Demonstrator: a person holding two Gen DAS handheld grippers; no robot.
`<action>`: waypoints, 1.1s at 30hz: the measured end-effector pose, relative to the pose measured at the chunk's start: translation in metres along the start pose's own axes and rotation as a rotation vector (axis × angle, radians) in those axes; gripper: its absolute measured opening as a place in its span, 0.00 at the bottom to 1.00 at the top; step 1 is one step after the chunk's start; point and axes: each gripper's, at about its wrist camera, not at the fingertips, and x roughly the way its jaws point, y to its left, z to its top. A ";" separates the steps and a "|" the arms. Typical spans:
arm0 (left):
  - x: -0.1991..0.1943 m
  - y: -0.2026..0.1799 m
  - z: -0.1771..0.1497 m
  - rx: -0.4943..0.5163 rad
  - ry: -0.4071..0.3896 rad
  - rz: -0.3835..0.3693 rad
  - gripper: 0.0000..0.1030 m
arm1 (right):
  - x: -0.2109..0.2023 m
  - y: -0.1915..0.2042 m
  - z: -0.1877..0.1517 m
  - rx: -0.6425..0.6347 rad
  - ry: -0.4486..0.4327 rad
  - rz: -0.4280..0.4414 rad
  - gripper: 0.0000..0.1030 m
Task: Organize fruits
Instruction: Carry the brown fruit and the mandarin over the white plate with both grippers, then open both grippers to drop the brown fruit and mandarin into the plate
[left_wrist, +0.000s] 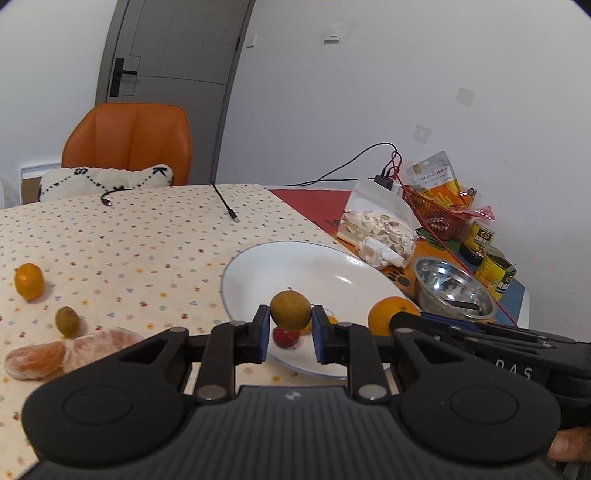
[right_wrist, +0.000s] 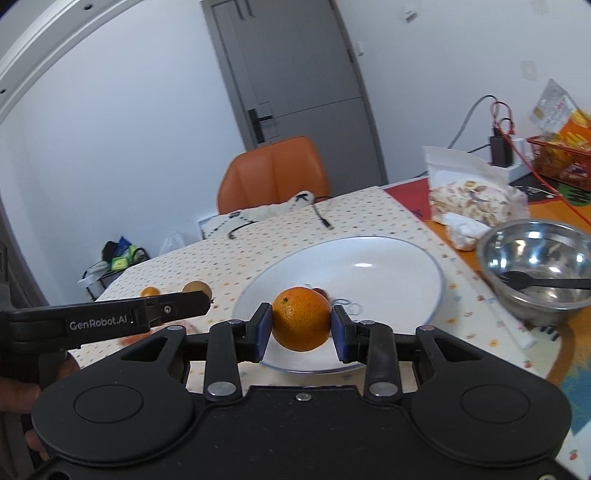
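Left wrist view: left gripper (left_wrist: 290, 332), nearest, its blue pads clamped on a small brown round fruit (left_wrist: 290, 309) held over the near edge of the white plate (left_wrist: 258, 273). One small red fruit (left_wrist: 285, 338) lies on the plate under the jaws. Right of it, an orange (left_wrist: 388, 314) carried by the right gripper's black body, which crosses the near right. On the dotted tablecloth (left_wrist: 147, 236) to the left: peeled orange segments (left_wrist: 55, 356), a small green-brown fruit (left_wrist: 67, 321), a small orange citrus (left_wrist: 28, 280) farther off. Right of the plate: steel bowl (left_wrist: 452, 291), tins, a bag of nougat-like sweets (left_wrist: 376, 232), a red basket (contents unclear). Orange chair (left_wrist: 129, 142) at the far side. Right wrist view: right gripper (right_wrist: 301, 330), nearest, pads closed on the orange (right_wrist: 301, 319) above the plate's (right_wrist: 369, 266) near rim. Left gripper's finger (right_wrist: 173, 306) enters from the left with the brown fruit (right_wrist: 197, 287) at its tip. Steel bowl (right_wrist: 535, 269) with a black spoon (right_wrist: 532, 282) to the right; the chair (right_wrist: 273, 173) far behind.
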 end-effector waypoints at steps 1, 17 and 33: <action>0.002 -0.002 0.000 0.001 0.004 -0.003 0.21 | 0.000 -0.002 0.000 0.003 -0.001 -0.007 0.32; 0.021 -0.018 0.001 0.025 0.037 0.000 0.23 | 0.000 -0.010 0.004 0.018 -0.023 -0.080 0.32; -0.017 0.029 0.001 -0.042 -0.018 0.142 0.60 | 0.014 -0.005 0.002 0.019 -0.010 -0.091 0.32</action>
